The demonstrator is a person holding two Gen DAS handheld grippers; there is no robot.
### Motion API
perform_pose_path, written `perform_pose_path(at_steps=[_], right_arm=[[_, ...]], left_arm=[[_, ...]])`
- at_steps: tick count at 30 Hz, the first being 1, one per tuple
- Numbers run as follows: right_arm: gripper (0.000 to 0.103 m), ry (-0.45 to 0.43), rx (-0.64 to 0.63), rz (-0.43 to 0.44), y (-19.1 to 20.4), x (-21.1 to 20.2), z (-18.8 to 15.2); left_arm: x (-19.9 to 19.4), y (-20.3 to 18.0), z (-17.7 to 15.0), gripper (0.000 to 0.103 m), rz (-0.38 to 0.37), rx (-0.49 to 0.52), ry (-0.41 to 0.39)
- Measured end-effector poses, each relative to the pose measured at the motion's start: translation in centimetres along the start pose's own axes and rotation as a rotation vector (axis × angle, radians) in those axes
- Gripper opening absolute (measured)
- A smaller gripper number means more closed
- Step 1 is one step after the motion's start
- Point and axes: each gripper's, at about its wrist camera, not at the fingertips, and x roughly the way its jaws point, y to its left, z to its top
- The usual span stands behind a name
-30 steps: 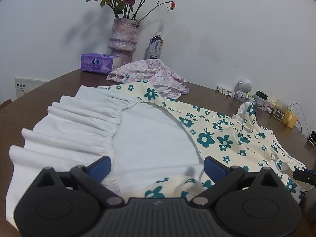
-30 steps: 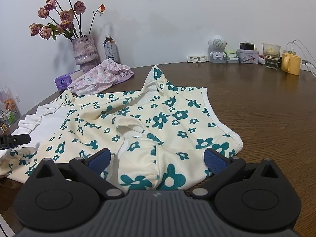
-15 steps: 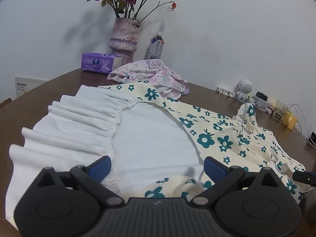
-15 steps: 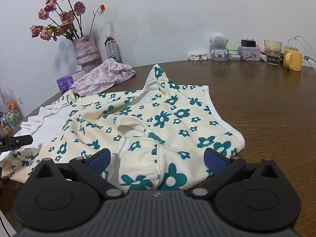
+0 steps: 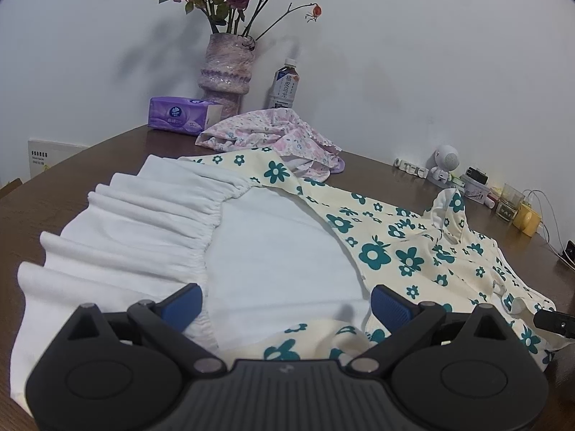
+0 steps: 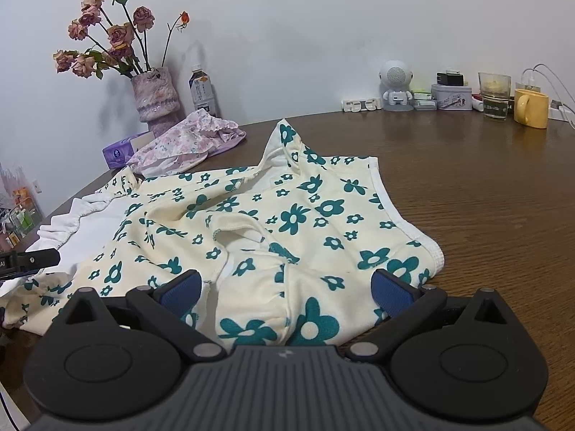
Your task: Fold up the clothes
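I see little change over the last second. My right gripper (image 6: 285,289) has eased slightly back and up from the floral garment (image 6: 287,215), so the yellow mug (image 6: 531,107) sits lower and nearer the frame edge. My left gripper (image 5: 285,301) has barely shifted; the vase (image 5: 227,72) appears marginally higher up. The cloth's folds look unaltered.

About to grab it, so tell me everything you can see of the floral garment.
The floral garment is cream knit-looking cloth with teal flowers and a white lining, turned out at a gathered elastic waist. It lies spread and rumpled on the brown table, one point of cloth sticking up. Its far corner meets a pink garment. Both open grippers, left and right, hover at its near edge.
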Motion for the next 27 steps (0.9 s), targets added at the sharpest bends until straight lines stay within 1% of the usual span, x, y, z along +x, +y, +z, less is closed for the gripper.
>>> perform_pose_path(at_steps=[27], right_arm=[[0.102,0.010,0.005,-0.012,-0.01,0.14,0.03]], left_arm=[[-0.19,0.20,-0.04,0.100,-0.015,-0.014,-0.007]])
